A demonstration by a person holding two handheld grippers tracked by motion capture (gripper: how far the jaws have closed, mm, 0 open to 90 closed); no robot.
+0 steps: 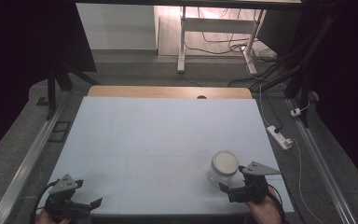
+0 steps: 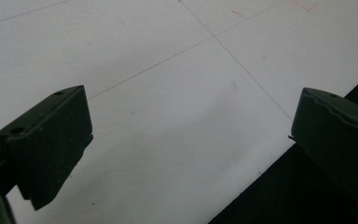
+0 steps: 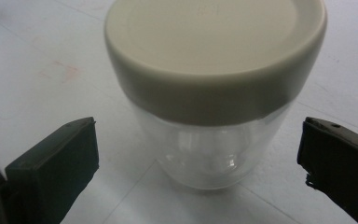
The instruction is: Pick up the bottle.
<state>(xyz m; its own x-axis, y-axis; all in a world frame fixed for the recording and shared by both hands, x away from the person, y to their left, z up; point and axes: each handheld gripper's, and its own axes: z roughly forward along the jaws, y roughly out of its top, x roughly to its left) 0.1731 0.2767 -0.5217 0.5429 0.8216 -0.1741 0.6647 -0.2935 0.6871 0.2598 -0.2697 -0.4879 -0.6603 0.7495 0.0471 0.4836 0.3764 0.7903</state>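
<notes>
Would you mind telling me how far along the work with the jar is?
Little looks done: the jar stands upright on the table with its lid on. In hand: the right gripper is open, lined up on it, not touching. The left gripper waits open near the table's edge. Gripping remains.

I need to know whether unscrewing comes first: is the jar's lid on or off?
On. The cream lid sits squarely atop the upright clear jar, covering its mouth; whether it's screwed tight, cannot tell.
</notes>
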